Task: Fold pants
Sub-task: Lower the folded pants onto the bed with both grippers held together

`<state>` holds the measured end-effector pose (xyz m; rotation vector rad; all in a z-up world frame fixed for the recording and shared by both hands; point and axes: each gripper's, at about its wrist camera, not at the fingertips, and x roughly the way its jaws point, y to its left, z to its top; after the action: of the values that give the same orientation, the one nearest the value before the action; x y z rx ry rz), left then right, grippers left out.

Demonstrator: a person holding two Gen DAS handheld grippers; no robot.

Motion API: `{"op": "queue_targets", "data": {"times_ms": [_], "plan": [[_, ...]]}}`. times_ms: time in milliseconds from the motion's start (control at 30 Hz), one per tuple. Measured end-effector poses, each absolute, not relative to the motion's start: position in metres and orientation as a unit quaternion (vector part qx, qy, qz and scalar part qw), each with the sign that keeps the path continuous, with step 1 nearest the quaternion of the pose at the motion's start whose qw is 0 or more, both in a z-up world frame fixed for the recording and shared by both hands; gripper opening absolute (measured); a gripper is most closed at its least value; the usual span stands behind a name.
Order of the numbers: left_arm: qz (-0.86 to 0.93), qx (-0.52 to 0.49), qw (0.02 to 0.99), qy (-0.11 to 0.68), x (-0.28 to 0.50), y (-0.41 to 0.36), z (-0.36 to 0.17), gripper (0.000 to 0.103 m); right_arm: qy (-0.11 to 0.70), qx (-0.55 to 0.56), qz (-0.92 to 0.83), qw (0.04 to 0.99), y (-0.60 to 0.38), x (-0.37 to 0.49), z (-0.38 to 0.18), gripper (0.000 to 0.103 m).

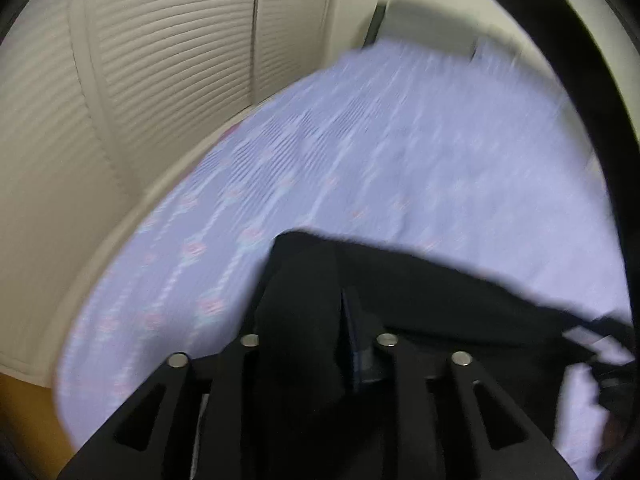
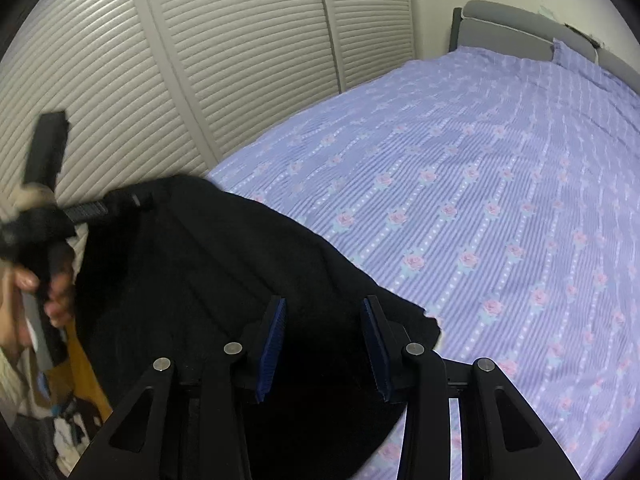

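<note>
The black pants (image 2: 208, 280) lie bunched at the near left edge of the bed and also show in the left wrist view (image 1: 440, 292). My left gripper (image 1: 344, 320) is shut on a fold of the pants and lifts it; that view is motion-blurred. In the right wrist view the left gripper (image 2: 120, 204) shows at the far left, gripping the pants' upper edge, held by a hand (image 2: 24, 292). My right gripper (image 2: 324, 328) is open, its blue pads (image 2: 272, 344) spread over the pants' near edge, not clamping.
The bed has a lilac sheet (image 2: 480, 200) with pink rose stripes. White louvered closet doors (image 2: 224, 60) stand along its left side. A grey headboard (image 2: 504, 24) and a pillow (image 2: 576, 56) are at the far end. Floor clutter (image 2: 68, 424) lies lower left.
</note>
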<state>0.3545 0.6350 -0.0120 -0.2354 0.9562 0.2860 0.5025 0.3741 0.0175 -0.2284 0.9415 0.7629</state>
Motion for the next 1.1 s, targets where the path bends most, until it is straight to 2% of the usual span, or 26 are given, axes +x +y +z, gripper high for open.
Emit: {"op": "queue_targets", "data": {"times_ms": [33, 100, 200, 267, 300, 367, 500, 567, 600, 633, 667, 700, 800, 867, 900, 933, 1000, 1100], "plan": [[0.161, -0.077, 0.869, 0.461, 0.355, 0.628, -0.015, 0.048, 0.437, -0.134, 0.353, 0.817, 0.381, 0.5, 0.016, 0.04], [0.185, -0.063, 0.868, 0.456, 0.352, 0.628, -0.013, 0.059, 0.415, -0.179, 0.349, 0.821, 0.39, 0.49, 0.016, 0.04], [0.164, -0.139, 0.863, 0.458, 0.345, 0.645, -0.004, 0.06, 0.404, -0.164, 0.358, 0.825, 0.381, 0.488, 0.025, 0.041], [0.164, -0.171, 0.871, 0.429, 0.337, 0.657, 0.012, 0.073, 0.415, -0.113, 0.357, 0.829, 0.366, 0.493, 0.031, 0.042], [0.168, -0.174, 0.878, 0.414, 0.331, 0.657, 0.02, 0.083, 0.423, -0.093, 0.348, 0.831, 0.359, 0.497, 0.031, 0.045], [0.155, -0.165, 0.875, 0.427, 0.338, 0.659, 0.015, 0.084, 0.441, -0.062, 0.317, 0.838, 0.348, 0.499, 0.03, 0.051], [0.113, -0.183, 0.836, 0.505, 0.363, 0.651, -0.022, 0.072, 0.487, -0.016, 0.32, 0.813, 0.345, 0.487, 0.017, 0.052], [0.113, -0.224, 0.827, 0.504, 0.372, 0.654, -0.032, 0.068, 0.522, -0.007, 0.308, 0.796, 0.346, 0.482, 0.003, 0.052], [0.118, -0.236, 0.83, 0.492, 0.37, 0.653, -0.033, 0.061, 0.527, 0.002, 0.306, 0.793, 0.345, 0.481, -0.002, 0.052], [0.117, -0.246, 0.834, 0.48, 0.372, 0.65, -0.032, 0.042, 0.524, 0.014, 0.309, 0.794, 0.344, 0.481, -0.005, 0.05], [0.109, -0.255, 0.838, 0.47, 0.373, 0.646, -0.029, 0.031, 0.518, 0.022, 0.318, 0.794, 0.343, 0.481, -0.004, 0.046], [0.112, -0.255, 0.845, 0.456, 0.371, 0.643, -0.023, 0.021, 0.509, 0.026, 0.331, 0.794, 0.343, 0.481, -0.002, 0.03], [0.08, -0.246, 0.89, 0.377, 0.345, 0.633, 0.003, 0.019, 0.463, 0.009, 0.328, 0.824, 0.336, 0.479, 0.013, 0.014], [0.093, -0.243, 0.887, 0.381, 0.34, 0.635, 0.0, 0.029, 0.437, -0.004, 0.318, 0.842, 0.331, 0.481, 0.022, 0.014], [0.127, -0.232, 0.875, 0.406, 0.341, 0.637, -0.01, 0.049, 0.441, -0.001, 0.321, 0.838, 0.333, 0.486, 0.022, 0.014], [0.15, -0.215, 0.863, 0.431, 0.341, 0.638, -0.019, 0.063, 0.462, 0.005, 0.323, 0.826, 0.336, 0.494, 0.018, 0.015], [0.161, -0.195, 0.856, 0.452, 0.342, 0.636, -0.028, 0.066, 0.488, -0.005, 0.318, 0.813, 0.342, 0.501, 0.013, 0.022], [0.169, -0.192, 0.863, 0.436, 0.329, 0.632, -0.01, 0.072, 0.455, -0.053, 0.301, 0.836, 0.348, 0.492, 0.023, 0.041]]}}
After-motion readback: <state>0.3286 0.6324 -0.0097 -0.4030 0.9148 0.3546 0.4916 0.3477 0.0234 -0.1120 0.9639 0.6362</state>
